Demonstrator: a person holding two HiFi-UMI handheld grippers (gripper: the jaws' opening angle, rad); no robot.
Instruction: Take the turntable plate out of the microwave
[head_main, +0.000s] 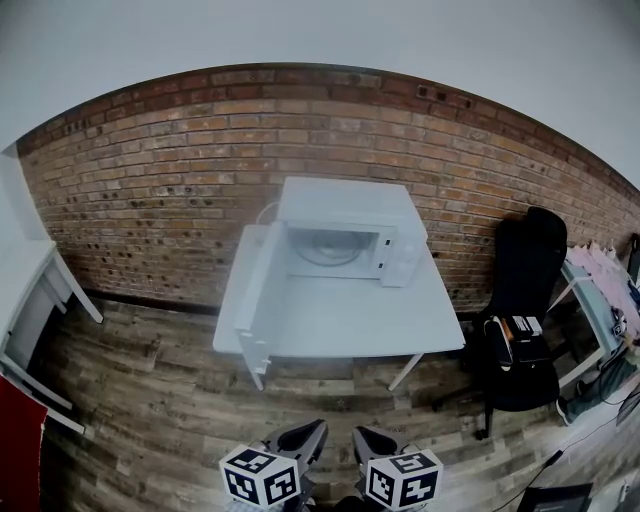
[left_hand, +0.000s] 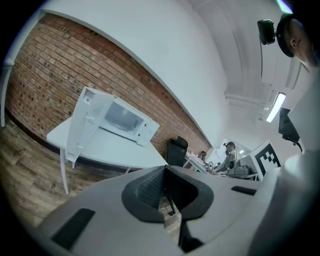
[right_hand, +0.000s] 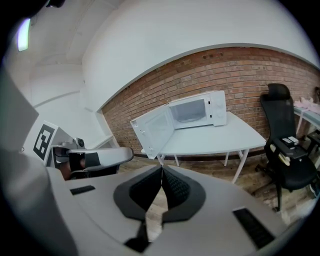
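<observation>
White boxy microwave (head_main: 345, 205) on the white table (head_main: 340, 325) has its door (head_main: 258, 300) swung open, so the round glass turntable plate (head_main: 328, 248) inside it is reachable, but the left gripper (head_main: 316, 428) and right gripper (head_main: 358, 434) hang well in front of it, both pinched shut, empty.

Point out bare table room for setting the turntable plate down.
The table is bare in front of the microwave, from the open door across to its right edge by the chair. The microwave fills the back; the door crowds the left edge.
</observation>
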